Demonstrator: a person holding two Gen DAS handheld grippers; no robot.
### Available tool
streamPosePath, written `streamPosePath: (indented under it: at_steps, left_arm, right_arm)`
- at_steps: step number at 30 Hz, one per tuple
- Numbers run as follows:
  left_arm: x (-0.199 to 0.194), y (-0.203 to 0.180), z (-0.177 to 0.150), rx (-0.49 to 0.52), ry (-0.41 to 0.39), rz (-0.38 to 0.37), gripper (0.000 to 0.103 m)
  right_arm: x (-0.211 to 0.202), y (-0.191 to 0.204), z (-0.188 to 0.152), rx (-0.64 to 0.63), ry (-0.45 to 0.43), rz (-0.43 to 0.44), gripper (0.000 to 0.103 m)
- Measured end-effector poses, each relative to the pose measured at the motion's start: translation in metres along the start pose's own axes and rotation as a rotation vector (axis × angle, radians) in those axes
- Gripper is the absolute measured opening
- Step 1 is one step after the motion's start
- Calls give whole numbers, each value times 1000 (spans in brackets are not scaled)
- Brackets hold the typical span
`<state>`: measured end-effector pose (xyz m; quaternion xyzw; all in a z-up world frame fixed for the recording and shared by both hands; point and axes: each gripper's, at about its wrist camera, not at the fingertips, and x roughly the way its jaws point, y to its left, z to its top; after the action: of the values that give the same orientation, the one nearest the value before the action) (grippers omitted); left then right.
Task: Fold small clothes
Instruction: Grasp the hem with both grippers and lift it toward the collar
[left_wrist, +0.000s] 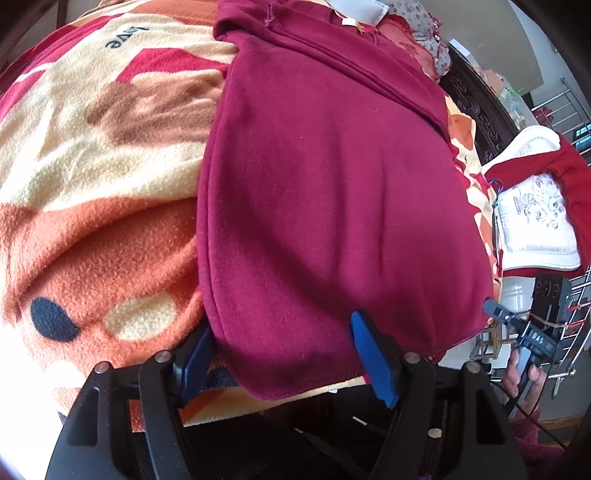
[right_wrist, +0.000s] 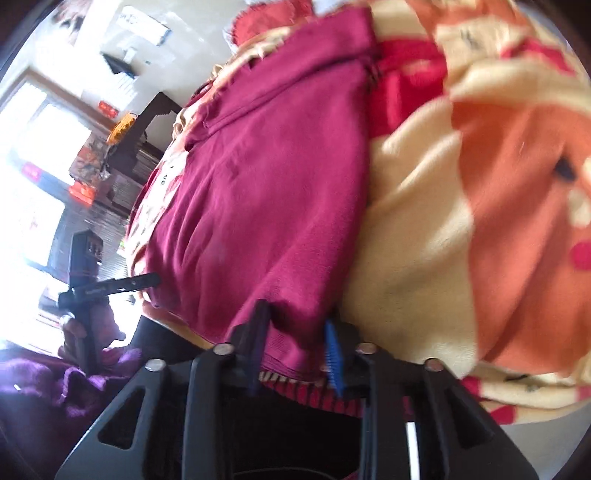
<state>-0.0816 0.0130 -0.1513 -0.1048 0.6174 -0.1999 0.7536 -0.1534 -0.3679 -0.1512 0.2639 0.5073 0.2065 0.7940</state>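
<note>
A maroon fleece garment (left_wrist: 332, 192) lies folded lengthwise on an orange and cream blanket (left_wrist: 92, 177). My left gripper (left_wrist: 284, 354) is open, its blue fingers (left_wrist: 373, 362) straddling the garment's near hem; one finger lies over the cloth, the other beside its left edge. In the right wrist view the same garment (right_wrist: 266, 184) runs away from the camera. My right gripper (right_wrist: 295, 347) has its jaws close together with the garment's near corner between them. The right gripper also shows in the left wrist view (left_wrist: 517, 325) at the garment's right corner.
The blanket (right_wrist: 480, 206) covers a bed. A white embroidered pillow (left_wrist: 535, 214) on red cloth lies to the right. A dark carved headboard (left_wrist: 476, 110) stands behind. A metal rack (left_wrist: 576, 325) is at far right. Purple cloth (right_wrist: 55, 384) is at lower left.
</note>
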Motion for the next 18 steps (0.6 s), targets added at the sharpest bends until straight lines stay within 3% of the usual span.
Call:
streamPosePath:
  at_steps: [3, 5, 6, 7, 10, 18]
  left_arm:
    - [4, -6, 0, 32, -2, 18, 74]
    - [4, -9, -1, 70, 3, 26, 52]
    - [4, -12, -1, 93, 14, 32, 32]
    - [4, -14, -1, 109, 12, 46, 24]
    - [-8, -16, 2, 121, -9, 23, 18]
    - [-59, -25, 25, 169, -137, -4, 15]
  right_arm:
    - [-2, 3, 1, -20, -31, 18, 13]
    - [1, 6, 1, -48, -32, 10, 0]
    - [2, 8, 1, -61, -35, 9, 0]
    - [2, 10, 2, -67, -39, 9, 0]
    - [-7, 16, 8, -93, -75, 32, 0]
    - [-34, 32, 44, -143, -191, 82, 0]
